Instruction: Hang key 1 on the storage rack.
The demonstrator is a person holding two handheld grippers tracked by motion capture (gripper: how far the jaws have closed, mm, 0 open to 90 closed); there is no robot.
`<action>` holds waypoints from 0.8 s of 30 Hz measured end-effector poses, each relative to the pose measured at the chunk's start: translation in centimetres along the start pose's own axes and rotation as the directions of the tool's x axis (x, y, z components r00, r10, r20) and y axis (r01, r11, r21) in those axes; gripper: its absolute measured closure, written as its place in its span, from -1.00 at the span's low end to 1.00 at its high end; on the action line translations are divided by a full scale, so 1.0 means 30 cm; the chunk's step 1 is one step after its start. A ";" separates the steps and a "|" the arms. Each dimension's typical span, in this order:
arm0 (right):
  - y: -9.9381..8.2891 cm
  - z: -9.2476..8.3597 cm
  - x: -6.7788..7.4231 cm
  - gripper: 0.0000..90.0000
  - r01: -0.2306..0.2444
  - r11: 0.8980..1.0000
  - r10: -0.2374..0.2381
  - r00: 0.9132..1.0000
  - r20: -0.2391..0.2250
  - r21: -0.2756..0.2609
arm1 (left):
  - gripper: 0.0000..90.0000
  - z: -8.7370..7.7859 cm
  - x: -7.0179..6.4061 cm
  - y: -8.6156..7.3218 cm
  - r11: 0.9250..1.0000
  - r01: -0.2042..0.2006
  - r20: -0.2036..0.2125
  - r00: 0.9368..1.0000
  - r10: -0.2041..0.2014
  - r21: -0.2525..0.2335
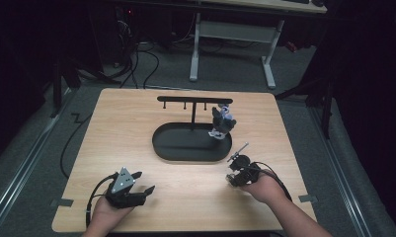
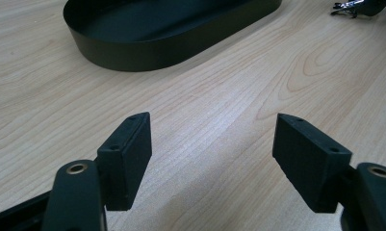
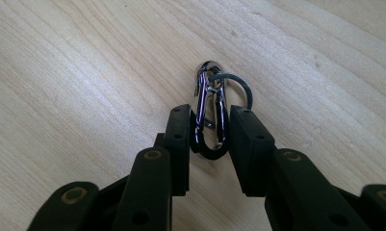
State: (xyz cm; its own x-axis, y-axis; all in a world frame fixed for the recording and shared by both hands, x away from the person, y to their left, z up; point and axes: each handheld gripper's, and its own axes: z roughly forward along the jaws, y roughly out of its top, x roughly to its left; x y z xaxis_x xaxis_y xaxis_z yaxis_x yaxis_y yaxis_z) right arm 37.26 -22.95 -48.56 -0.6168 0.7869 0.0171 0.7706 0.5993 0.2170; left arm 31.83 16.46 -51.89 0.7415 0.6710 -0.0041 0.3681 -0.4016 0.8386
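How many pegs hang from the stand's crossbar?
3 visible in the high view: one left of the post, one just left of it, one right of it. The hanging keychain figure at the right end may hide another.

A lab or test room: a lone wooden bench (image 1: 136,123) on grey carpet (image 1: 32,143), dark curtained surroundings, loose cables (image 1: 136,64) on the floor and a white-legged desk (image 1: 235,29) beyond.

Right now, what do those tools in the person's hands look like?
Both are black two-jaw tools. The left gripper carries a grey three-cornered plate with dark dots; its flat rectangular pads have small screw holes and brass-coloured pivots. The right gripper trails a black cable. Forearms are bare, no sleeves.
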 end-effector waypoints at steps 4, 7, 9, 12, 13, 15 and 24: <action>-0.007 -0.001 -0.001 0.57 -0.004 1.000 0.004 1.000 0.003 -0.004 | -0.32 0.000 -0.001 0.000 1.000 -0.001 0.000 1.000 0.001 0.000; -0.013 -0.002 -0.005 0.57 -0.014 1.000 0.014 1.000 -0.003 -0.008 | -0.32 0.000 -0.001 0.000 1.000 -0.001 0.000 1.000 0.001 0.000; -0.015 -0.001 -0.009 0.57 -0.010 1.000 0.010 1.000 -0.004 -0.011 | -0.32 0.000 -0.001 0.000 1.000 -0.002 0.001 1.000 0.002 0.000; -0.019 -0.006 -0.008 0.57 -0.015 1.000 0.015 1.000 -0.002 -0.016 | -0.32 0.001 -0.002 0.000 1.000 -0.002 0.002 1.000 0.002 0.001; -0.020 -0.008 -0.008 0.58 -0.019 1.000 0.019 1.000 0.000 -0.017 | -0.32 0.001 -0.002 0.000 1.000 -0.003 0.002 1.000 0.003 0.001; -0.022 -0.011 -0.010 0.58 -0.018 1.000 0.018 1.000 0.006 -0.022 | -0.32 0.001 -0.002 0.000 1.000 -0.003 0.002 1.000 0.003 0.001; -0.035 -0.010 -0.018 0.60 -0.037 0.999 0.037 0.999 0.000 -0.032 | -0.32 0.001 -0.003 0.000 1.000 -0.004 0.004 1.000 0.004 -0.002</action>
State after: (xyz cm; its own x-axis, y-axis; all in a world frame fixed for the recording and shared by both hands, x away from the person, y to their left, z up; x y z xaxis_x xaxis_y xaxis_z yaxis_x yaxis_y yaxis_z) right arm 36.75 -24.04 -48.50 -0.5881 0.8084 0.0249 0.7871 0.5650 0.2474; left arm 31.79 16.38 -51.90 0.7452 0.6669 -0.0028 0.3641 -0.4034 0.8394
